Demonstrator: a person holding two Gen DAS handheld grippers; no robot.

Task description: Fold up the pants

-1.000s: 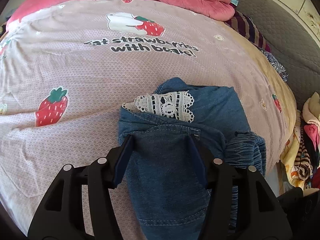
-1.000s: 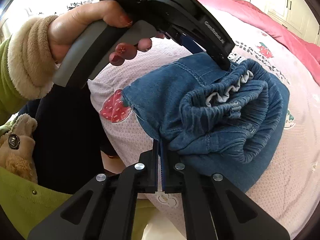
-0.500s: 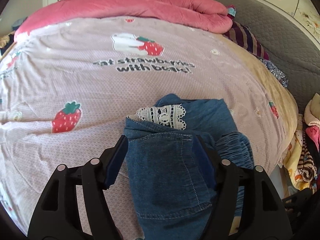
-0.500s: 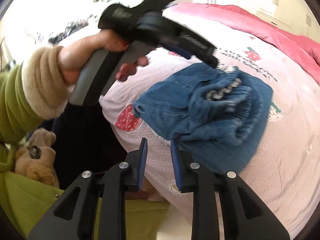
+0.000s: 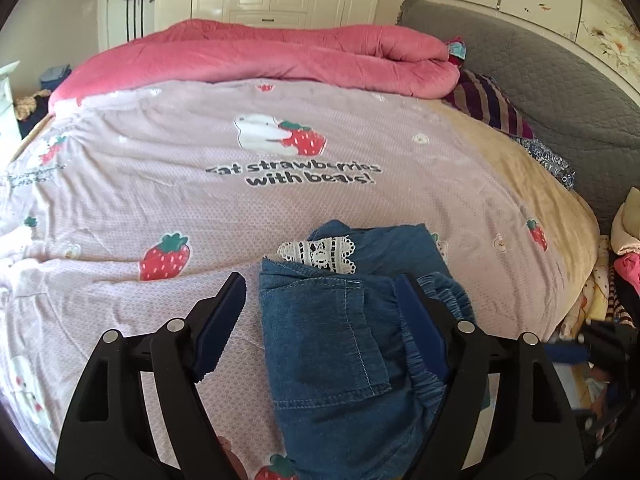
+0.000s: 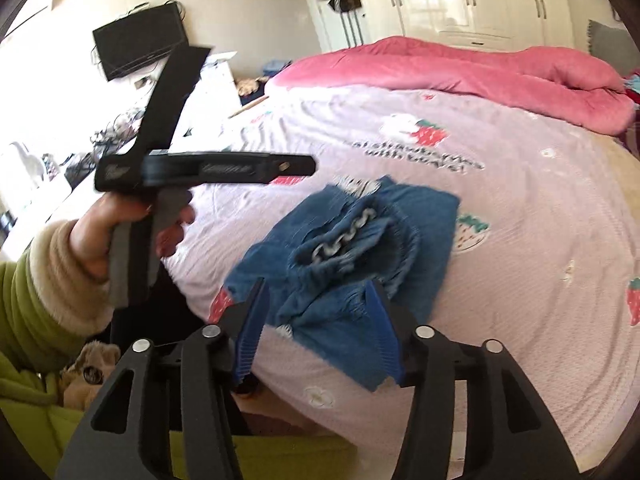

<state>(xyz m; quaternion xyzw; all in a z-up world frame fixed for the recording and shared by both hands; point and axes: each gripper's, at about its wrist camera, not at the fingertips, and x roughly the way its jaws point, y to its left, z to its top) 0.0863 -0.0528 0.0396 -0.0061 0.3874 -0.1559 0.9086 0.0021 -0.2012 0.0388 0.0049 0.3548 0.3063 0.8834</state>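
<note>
Both grippers, left gripper [image 5: 320,308] and right gripper [image 6: 316,312], had jaws opening, gripping nothing; folded denim pants [image 5: 348,344] sat bunched, so best to lift straight off.

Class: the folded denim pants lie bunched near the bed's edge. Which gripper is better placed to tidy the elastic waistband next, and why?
Probably the right gripper: the puffed-up waistband faces it directly. The left gripper looks mainly onto the flat pocket side of the denim pants. Both are opening, gripping nothing.
</note>
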